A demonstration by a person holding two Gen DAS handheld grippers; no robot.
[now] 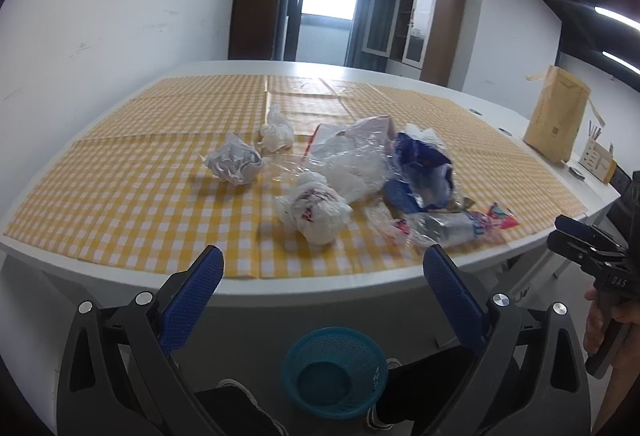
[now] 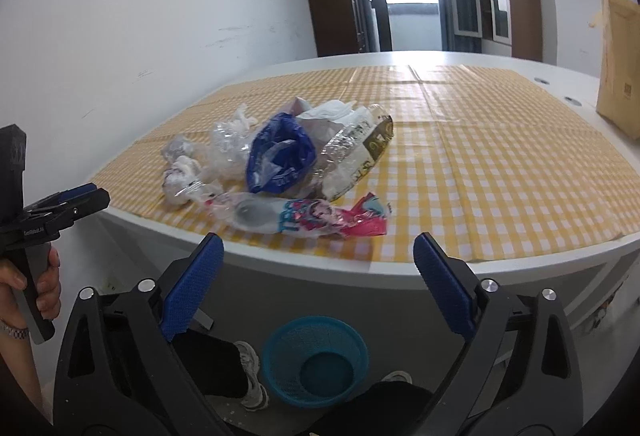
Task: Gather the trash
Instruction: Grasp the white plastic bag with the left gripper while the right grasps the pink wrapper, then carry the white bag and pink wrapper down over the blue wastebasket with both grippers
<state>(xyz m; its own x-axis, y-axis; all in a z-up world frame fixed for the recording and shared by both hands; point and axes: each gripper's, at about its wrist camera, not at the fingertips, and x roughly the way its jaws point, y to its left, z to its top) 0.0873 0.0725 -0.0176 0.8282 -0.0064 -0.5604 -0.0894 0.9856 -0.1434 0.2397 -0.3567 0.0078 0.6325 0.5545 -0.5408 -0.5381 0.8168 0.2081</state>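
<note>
- Left wrist view shows the trash in a loose heap on the yellow checked cloth [image 1: 132,195], near the table's near edge.
- A crumpled paper ball [image 1: 236,161] lies at the heap's left, apart from the rest.
- A white tissue wad [image 1: 277,129] sits just behind it.
- A white bag [image 1: 314,209] with red print lies closest to the left gripper [image 1: 324,268].
- A clear plastic sheet [image 1: 352,155] spreads behind the white bag, touching a blue bag [image 1: 420,171] at its right.
- A pink wrapper [image 2: 320,218] lies along the near edge in the right wrist view, in front of the blue bag [image 2: 280,155].
- A foil-lined packet [image 2: 360,151] leans against the blue bag's right side.
- Left gripper hovers off the table's edge, its blue fingers [image 1: 192,306] spread wide and holding nothing.
- Right gripper [image 2: 316,254] likewise hangs before the edge, fingers [image 2: 192,288] wide apart and empty.
- A hand [image 2: 44,288] holds the left gripper's handle at the right view's left side.
- A blue basket [image 2: 316,360] stands on the floor below both grippers, in front of the table [image 2: 400,276].
- A shoe [image 2: 252,376] shows just left of the basket.
- A brown envelope [image 1: 558,115] stands upright at the table's far right, well apart from the heap.
</note>
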